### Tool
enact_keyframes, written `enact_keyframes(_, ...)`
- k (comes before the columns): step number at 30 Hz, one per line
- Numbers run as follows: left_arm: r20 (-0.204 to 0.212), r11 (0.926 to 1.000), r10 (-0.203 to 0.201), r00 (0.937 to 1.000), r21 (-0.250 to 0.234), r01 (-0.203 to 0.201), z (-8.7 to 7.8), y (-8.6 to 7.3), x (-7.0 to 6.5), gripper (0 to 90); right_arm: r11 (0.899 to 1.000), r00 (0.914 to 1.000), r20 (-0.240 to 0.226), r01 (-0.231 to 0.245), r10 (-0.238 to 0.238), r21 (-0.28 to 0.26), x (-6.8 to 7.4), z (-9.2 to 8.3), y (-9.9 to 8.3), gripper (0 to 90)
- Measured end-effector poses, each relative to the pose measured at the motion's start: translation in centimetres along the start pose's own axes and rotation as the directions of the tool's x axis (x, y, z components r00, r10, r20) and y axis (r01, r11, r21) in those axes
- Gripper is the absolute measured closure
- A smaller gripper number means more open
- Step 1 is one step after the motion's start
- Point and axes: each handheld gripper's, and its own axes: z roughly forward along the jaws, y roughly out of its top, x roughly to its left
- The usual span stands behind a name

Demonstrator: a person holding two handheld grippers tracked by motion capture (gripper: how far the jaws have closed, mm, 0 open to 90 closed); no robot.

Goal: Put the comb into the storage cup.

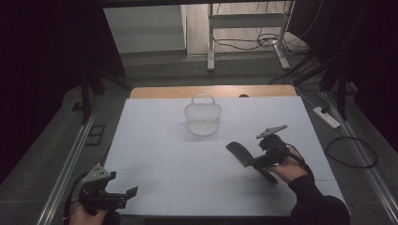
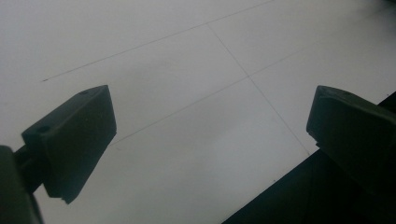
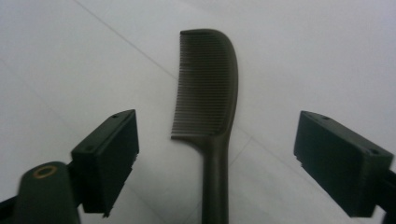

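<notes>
Comb (image 3: 208, 88): lay flat on the white worktop (image 1: 155, 140), in the right half, nearer the front edge than the back; dark, with fine teeth along one side and a slim handle running back between the two black jaws in the right gripper view.
Right tongs (image 1: 256, 161): held in a gloved hand (image 1: 288, 168) over the right front part of the worktop; jaws spread wide, one on each side of the comb's handle, pads clear of it, nothing gripped.
Left tongs (image 1: 129, 193): held low at the front left corner of the worktop; jaws wide apart in the left gripper view, bare white surface between them, nothing held.
Basket (image 1: 202, 117): small, white, open-mesh, with a loop handle; stood upright near the middle of the back edge, well apart from the comb and both tongs.
Worktop: white sheet with faint seam lines, a wooden strip showing along the back edge.
</notes>
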Motion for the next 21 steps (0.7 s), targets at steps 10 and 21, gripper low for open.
enact_keyframes(10,0.002,1.0,-0.001,1.0,-0.001,0.001,0.0,0.0,0.0,2.0,0.999,0.9998,0.007,0.017,-0.018,0.038,0.4,-0.8,-1.1,0.0)
enact_keyframes(21,0.003,1.0,-0.001,1.0,-0.001,0.001,0.0,0.0,0.0,2.0,0.996,1.0,-0.005,0.008,-0.007,0.09,0.2,-1.5,-2.1,0.0)
